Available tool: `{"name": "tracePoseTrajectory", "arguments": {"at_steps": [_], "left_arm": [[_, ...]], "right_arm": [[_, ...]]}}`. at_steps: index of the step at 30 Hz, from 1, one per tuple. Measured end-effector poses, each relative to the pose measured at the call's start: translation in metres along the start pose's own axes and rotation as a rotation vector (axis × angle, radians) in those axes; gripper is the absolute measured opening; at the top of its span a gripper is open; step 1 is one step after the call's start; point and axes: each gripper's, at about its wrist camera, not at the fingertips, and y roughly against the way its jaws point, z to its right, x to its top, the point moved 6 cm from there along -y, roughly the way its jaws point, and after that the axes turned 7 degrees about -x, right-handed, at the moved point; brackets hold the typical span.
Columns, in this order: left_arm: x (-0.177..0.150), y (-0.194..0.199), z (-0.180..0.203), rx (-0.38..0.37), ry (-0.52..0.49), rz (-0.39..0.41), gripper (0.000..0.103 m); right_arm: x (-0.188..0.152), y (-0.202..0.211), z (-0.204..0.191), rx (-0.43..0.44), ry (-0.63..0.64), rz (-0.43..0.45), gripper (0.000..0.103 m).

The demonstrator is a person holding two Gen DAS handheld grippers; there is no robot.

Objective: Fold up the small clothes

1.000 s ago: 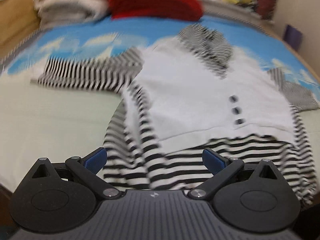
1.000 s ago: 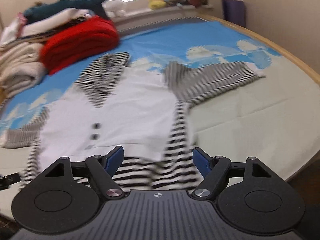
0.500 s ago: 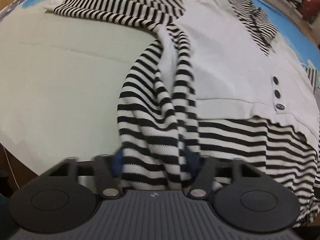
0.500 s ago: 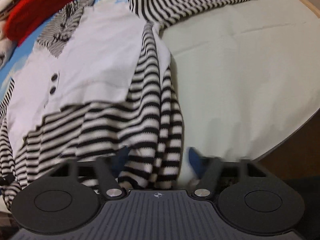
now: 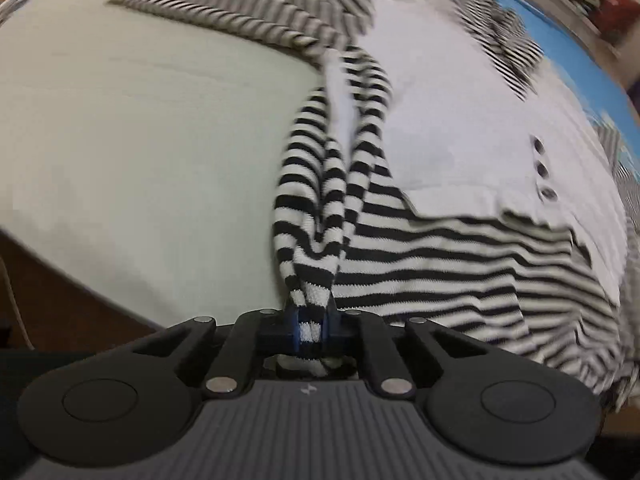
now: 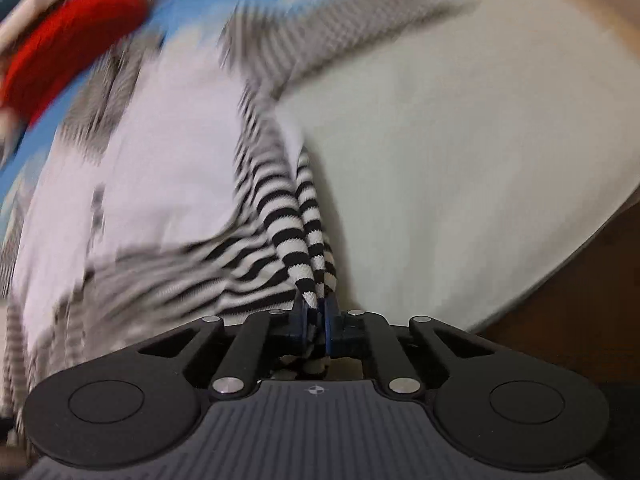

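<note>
A small white top with black-and-white striped sleeves, hem and collar (image 5: pixel 440 128) lies front up on the bed sheet; it also shows in the right wrist view (image 6: pixel 160 152). My left gripper (image 5: pixel 311 322) is shut on the striped hem at the garment's left bottom corner, and the cloth rises bunched into it. My right gripper (image 6: pixel 316 320) is shut on the striped hem at the right bottom corner. Three dark buttons (image 5: pixel 542 170) show on the white front.
The pale green and blue cloud-print sheet (image 5: pixel 140 140) spreads under the garment. A red folded knit (image 6: pixel 60 64) lies at the far side. The bed edge (image 6: pixel 560 264) drops off to the right, and a dark edge (image 5: pixel 60 280) shows at left.
Both grippers moved down to the hem, closed on its two bottom corners and are pulling the cloth up; the views are blurred by motion.
</note>
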Motion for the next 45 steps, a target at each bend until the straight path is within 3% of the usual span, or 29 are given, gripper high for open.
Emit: {"name": "tracePoseTrajectory", "arguments": {"at_steps": [2, 4, 6, 9, 11, 12, 14, 15, 17, 19, 21, 24, 28, 30, 33, 39, 42, 45], "left_arm": [[0.001, 0.006, 0.007, -0.004, -0.032, 0.005, 0.014], [0.0, 0.014, 0.016, -0.015, -0.064, 0.018, 0.026], [0.003, 0.026, 0.023, -0.003, -0.104, 0.101, 0.041], [0.006, 0.041, 0.031, 0.0, -0.168, 0.184, 0.041], [0.005, 0.033, 0.039, -0.03, -0.188, 0.162, 0.042], [-0.001, 0.025, 0.042, -0.038, -0.201, 0.113, 0.043], [-0.013, 0.004, 0.041, 0.003, -0.232, -0.011, 0.047], [-0.018, -0.002, 0.039, 0.041, -0.247, -0.036, 0.047], [-0.018, 0.003, 0.042, 0.053, -0.263, -0.002, 0.048], [-0.013, 0.019, 0.05, 0.038, -0.277, 0.074, 0.05], [-0.009, 0.037, 0.054, 0.043, -0.283, 0.163, 0.06], [0.001, 0.065, 0.056, 0.053, -0.272, 0.253, 0.064], [0.04, 0.106, 0.069, 0.013, -0.231, 0.342, 0.065], [0.058, 0.13, 0.079, 0.027, -0.264, 0.452, 0.073], [0.089, 0.149, 0.091, 0.048, -0.336, 0.595, 0.076], [0.164, 0.142, 0.104, 0.048, -0.408, 0.644, 0.077], [0.209, 0.125, 0.098, 0.039, -0.382, 0.647, 0.077], [0.254, 0.093, 0.071, 0.08, -0.335, 0.635, 0.074]], "right_arm": [[-0.011, -0.006, -0.007, -0.018, 0.059, -0.034, 0.015], [-0.01, 0.0, -0.007, -0.056, 0.066, 0.001, 0.026], [-0.001, 0.011, -0.003, -0.061, 0.018, 0.061, 0.032], [0.005, 0.025, -0.005, -0.016, 0.001, 0.132, 0.043], [0.0, 0.023, -0.017, 0.016, 0.056, 0.121, 0.056], [-0.005, 0.019, -0.02, 0.015, 0.092, 0.09, 0.058], [-0.021, 0.002, -0.026, -0.054, 0.194, -0.008, 0.058], [-0.028, -0.004, -0.025, -0.108, 0.232, -0.037, 0.058], [-0.028, -0.004, -0.021, -0.129, 0.206, -0.03, 0.06], [-0.015, 0.014, -0.018, -0.084, 0.125, 0.049, 0.058], [-0.004, 0.035, -0.021, -0.049, 0.097, 0.161, 0.057], [0.005, 0.064, -0.031, 0.025, 0.066, 0.301, 0.057], [0.012, 0.09, -0.047, 0.06, 0.072, 0.448, 0.057], [0.013, 0.103, -0.054, 0.08, 0.078, 0.525, 0.057], [0.013, 0.11, -0.069, 0.047, 0.153, 0.592, 0.058], [0.01, 0.108, -0.087, 0.041, 0.228, 0.601, 0.06], [0.013, 0.115, -0.09, 0.035, 0.232, 0.632, 0.063], [0.016, 0.121, -0.083, 0.008, 0.21, 0.642, 0.063]]}}
